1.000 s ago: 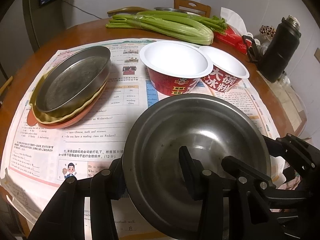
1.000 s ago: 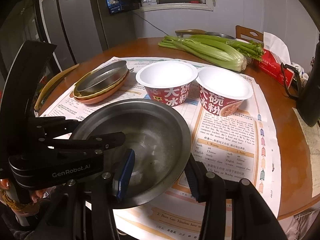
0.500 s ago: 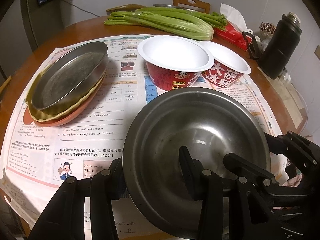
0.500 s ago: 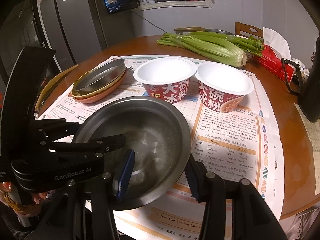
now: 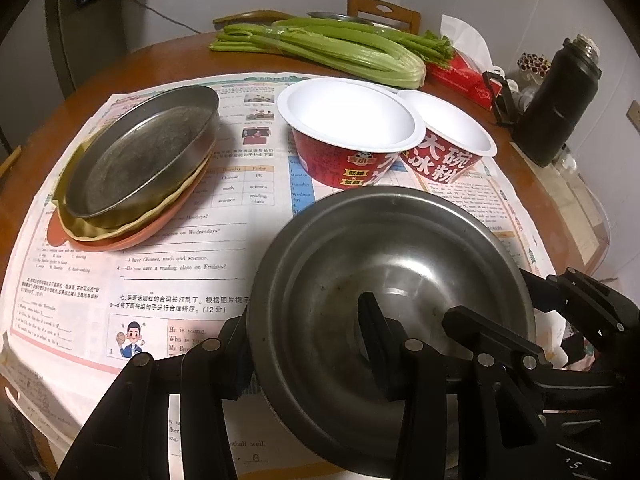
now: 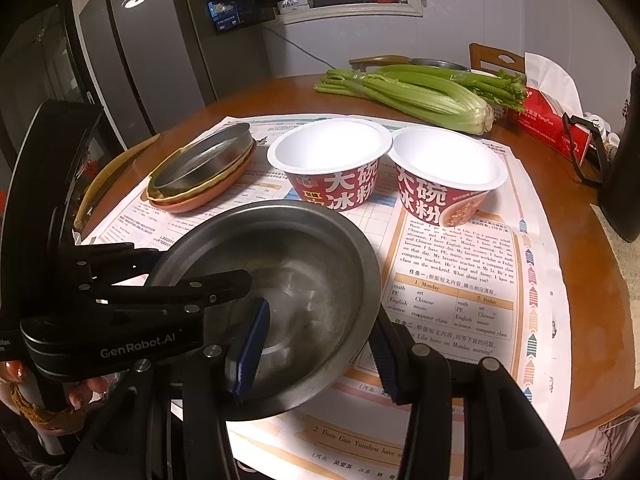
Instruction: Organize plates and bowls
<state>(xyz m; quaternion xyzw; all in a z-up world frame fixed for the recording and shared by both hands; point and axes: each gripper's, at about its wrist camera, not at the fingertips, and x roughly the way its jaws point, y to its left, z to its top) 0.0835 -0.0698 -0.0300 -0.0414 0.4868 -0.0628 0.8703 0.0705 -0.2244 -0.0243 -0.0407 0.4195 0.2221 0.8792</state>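
Observation:
A steel bowl [image 5: 400, 280] is held near the table's front edge; it also shows in the right wrist view [image 6: 288, 292]. My left gripper [image 5: 308, 344] is shut on its near rim, one finger inside and one outside. My right gripper [image 6: 316, 352] straddles the bowl's right rim, one blue pad [image 6: 250, 344] inside and one outside, with a gap showing. Two red paper bowls [image 5: 352, 136] [image 5: 448, 144] stand side by side behind it. At the left, a steel plate [image 5: 140, 152] lies on a yellow plate and an orange plate.
A printed paper sheet [image 5: 180, 272] covers the round wooden table. Celery [image 5: 332, 48], a red tissue box [image 5: 464, 76] and a black flask [image 5: 556, 108] lie at the back and right. A fridge [image 6: 132, 48] stands beyond the table.
The steel bowl and both grippers have edged forward toward the red paper bowls; the grip on it looks unchanged.

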